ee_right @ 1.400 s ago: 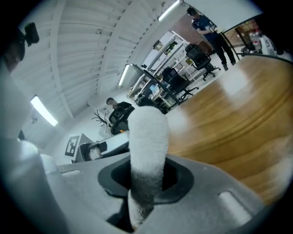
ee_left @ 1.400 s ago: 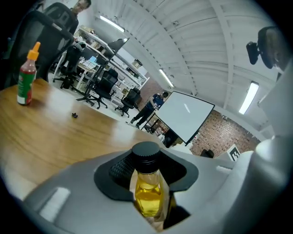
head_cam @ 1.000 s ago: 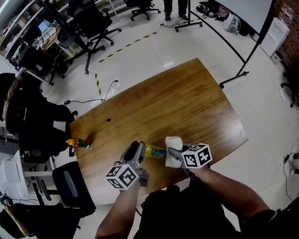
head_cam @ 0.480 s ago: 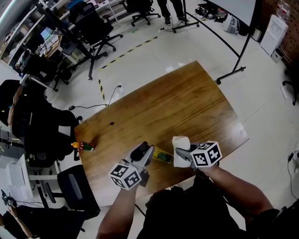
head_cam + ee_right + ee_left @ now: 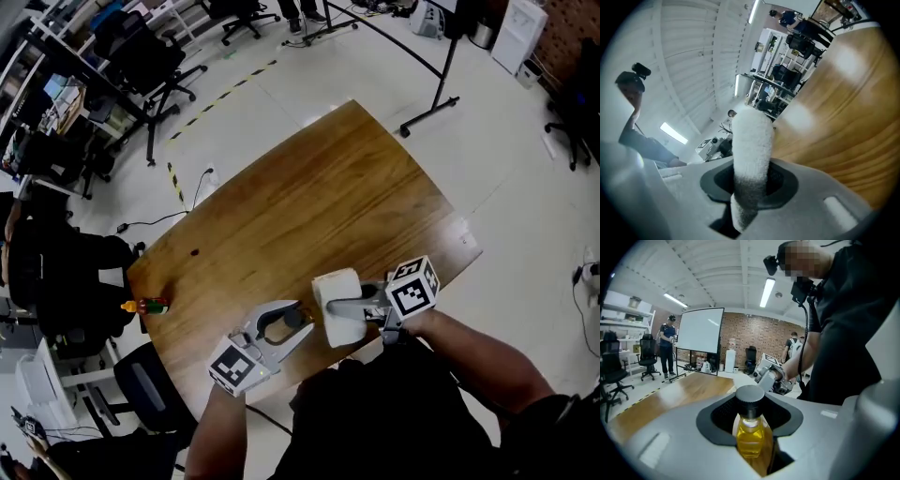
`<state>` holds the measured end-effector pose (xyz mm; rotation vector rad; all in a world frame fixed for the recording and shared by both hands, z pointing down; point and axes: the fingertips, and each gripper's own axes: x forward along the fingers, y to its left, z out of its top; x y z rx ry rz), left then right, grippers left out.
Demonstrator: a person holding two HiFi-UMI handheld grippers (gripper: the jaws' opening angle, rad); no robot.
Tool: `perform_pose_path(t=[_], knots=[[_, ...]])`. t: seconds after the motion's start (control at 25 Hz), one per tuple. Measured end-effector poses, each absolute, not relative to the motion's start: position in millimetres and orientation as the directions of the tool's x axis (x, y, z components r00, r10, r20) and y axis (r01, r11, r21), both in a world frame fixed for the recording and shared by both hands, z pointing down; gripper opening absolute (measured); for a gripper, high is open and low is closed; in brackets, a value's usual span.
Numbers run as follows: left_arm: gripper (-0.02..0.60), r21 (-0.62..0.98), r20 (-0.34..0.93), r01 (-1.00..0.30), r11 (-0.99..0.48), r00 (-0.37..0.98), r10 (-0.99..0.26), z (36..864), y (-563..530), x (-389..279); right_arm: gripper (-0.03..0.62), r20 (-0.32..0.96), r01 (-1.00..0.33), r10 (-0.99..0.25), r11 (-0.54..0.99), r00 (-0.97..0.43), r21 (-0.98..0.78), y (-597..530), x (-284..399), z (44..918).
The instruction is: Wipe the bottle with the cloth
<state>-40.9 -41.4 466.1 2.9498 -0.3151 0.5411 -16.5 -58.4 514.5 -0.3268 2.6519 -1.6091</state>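
My left gripper (image 5: 292, 324) is shut on the bottle (image 5: 277, 328), lifted above the near edge of the wooden table (image 5: 309, 206). In the left gripper view the bottle (image 5: 750, 434) shows yellow liquid and a dark cap, clamped between the jaws of the left gripper (image 5: 750, 423). Just to its right, my right gripper (image 5: 336, 307) is shut on a folded white cloth (image 5: 339, 302), close to the bottle but apart from it. The right gripper view shows the cloth (image 5: 751, 150) sticking up out of the right gripper (image 5: 750, 187). The right gripper (image 5: 772, 378) also appears beyond the cap.
A small orange-capped bottle (image 5: 146, 306) lies at the table's left edge. A black chair (image 5: 141, 384) stands off the near left corner, and a seated person (image 5: 56, 272) is at the left. Office chairs (image 5: 141, 66) and a stand's legs (image 5: 427, 103) are on the floor beyond.
Both grippers have risen off the table. The left one has rolled and swung, lifting the bottle that lay level. The cloth has come up and towards me with the right gripper.
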Motion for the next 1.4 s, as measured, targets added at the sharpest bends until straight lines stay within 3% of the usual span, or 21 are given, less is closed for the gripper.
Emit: perform_pose_path(t=[0.12, 0.36, 0.68, 1.04, 1.24, 1.4], knots=[[0.173, 0.055, 0.405, -0.197, -0.979, 0.901, -0.159, 467.8, -21.6, -23.1, 0.074, 0.051, -0.131, -0.176, 0.475, -0.983, -0.870, -48.9, -23.7, 504.3], [0.170, 0.025, 0.403, -0.230, -0.973, 0.893, -0.200, 467.4, -8.7, -19.1, 0.074, 0.106, -0.180, -0.180, 0.464, -0.978, -0.868, -47.9, -22.3, 529.7], [0.170, 0.050, 0.359, -0.308, -0.950, 0.893, -0.270, 467.0, -12.2, -30.2, 0.074, 0.341, -0.363, -0.143, 0.525, -0.929, -0.770, -45.8, -35.8, 585.5], [0.169, 0.043, 0.361, -0.294, -0.955, 0.896, -0.260, 468.1, -12.5, -33.5, 0.072, 0.693, -0.583, -0.021, 0.559, -0.720, -0.589, -38.2, -39.2, 641.2], [0.169, 0.043, 0.383, -0.247, -0.968, 0.899, -0.212, 471.6, -11.7, -36.0, 0.074, 0.691, -0.593, -0.008, 0.520, -0.722, -0.614, -39.1, -38.9, 641.7], [0.169, 0.059, 0.421, -0.166, -0.984, 0.898, -0.127, 474.9, -11.3, -33.0, 0.074, 0.599, -0.563, -0.098, 0.490, -0.795, -0.666, -49.7, -19.8, 611.8]])
